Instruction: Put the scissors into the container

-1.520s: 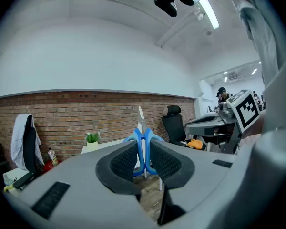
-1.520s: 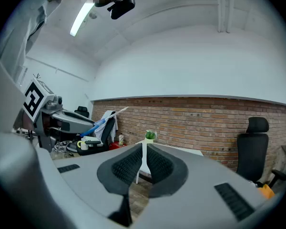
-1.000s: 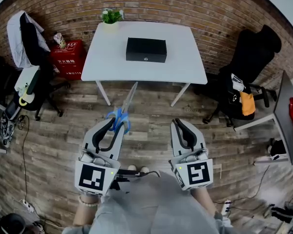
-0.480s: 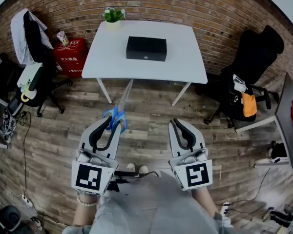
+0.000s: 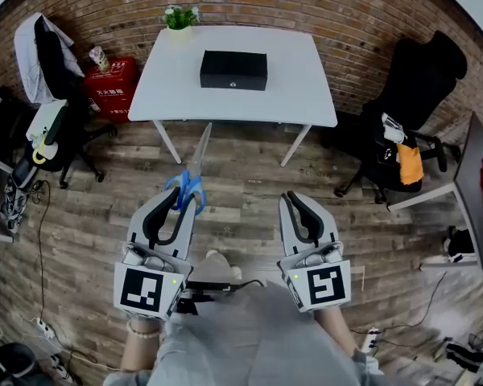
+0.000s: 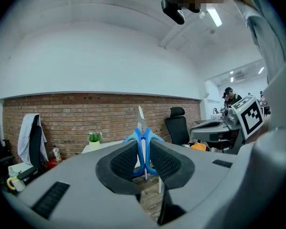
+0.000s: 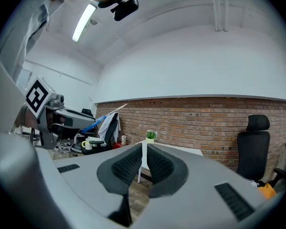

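Blue-handled scissors [image 5: 190,185] are clamped by their handles in my left gripper [image 5: 175,210], which is shut on them; the blades point forward toward the table. In the left gripper view the blue handles [image 6: 142,144] stand upright between the pads of the left gripper [image 6: 143,160]. The container is a closed black box [image 5: 233,69] lying on the white table [image 5: 306,95], well ahead of both grippers. My right gripper [image 5: 299,213] is held beside the left one, shut with nothing in it [image 7: 144,162]. The scissors [image 7: 103,117] also show at the left of the right gripper view.
A small potted plant [image 5: 180,19] stands on the table's far left corner. A red case [image 5: 109,91] and a chair draped with clothes [image 5: 50,67] are left of the table; a black office chair [image 5: 410,95] is to the right. Wooden floor lies between me and the table.
The table and black box have shifted a little up and to the left in the head view. The left gripper has drifted slightly left, still holding the scissors.
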Demonstrator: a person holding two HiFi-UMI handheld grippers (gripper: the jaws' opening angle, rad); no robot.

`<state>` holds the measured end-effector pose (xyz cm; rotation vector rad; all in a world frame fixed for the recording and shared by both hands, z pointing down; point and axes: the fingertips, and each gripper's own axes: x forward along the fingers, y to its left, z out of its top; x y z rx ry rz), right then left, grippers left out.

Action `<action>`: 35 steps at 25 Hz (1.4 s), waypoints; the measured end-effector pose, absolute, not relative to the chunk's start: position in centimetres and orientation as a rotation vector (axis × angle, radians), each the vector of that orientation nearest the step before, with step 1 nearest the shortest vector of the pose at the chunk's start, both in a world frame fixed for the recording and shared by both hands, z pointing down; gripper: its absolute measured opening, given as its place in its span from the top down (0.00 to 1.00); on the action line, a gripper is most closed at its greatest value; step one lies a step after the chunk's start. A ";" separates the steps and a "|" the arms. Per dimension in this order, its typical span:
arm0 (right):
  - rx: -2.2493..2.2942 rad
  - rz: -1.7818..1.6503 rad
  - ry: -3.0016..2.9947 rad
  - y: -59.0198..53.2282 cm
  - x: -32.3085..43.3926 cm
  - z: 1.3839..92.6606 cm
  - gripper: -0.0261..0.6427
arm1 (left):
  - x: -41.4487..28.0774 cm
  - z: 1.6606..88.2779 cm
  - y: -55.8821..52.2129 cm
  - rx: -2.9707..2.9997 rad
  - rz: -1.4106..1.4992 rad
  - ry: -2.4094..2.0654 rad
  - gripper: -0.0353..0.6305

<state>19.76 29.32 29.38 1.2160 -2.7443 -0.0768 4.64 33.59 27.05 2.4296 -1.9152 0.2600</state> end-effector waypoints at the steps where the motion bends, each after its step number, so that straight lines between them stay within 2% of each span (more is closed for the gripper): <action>1: 1.223 -0.073 -2.743 29.3 19.9 29.5 0.87 | 4.7 27.1 33.5 2.433 0.256 -1.919 0.80; 13: 1.244 -0.060 -2.706 26.1 19.4 30.6 0.87 | 3.6 27.4 29.7 2.459 0.219 -1.914 0.80; 35: 1.328 -0.011 -2.628 9.5 12.6 30.1 0.87 | -3.7 27.3 11.6 2.515 0.235 -1.809 0.80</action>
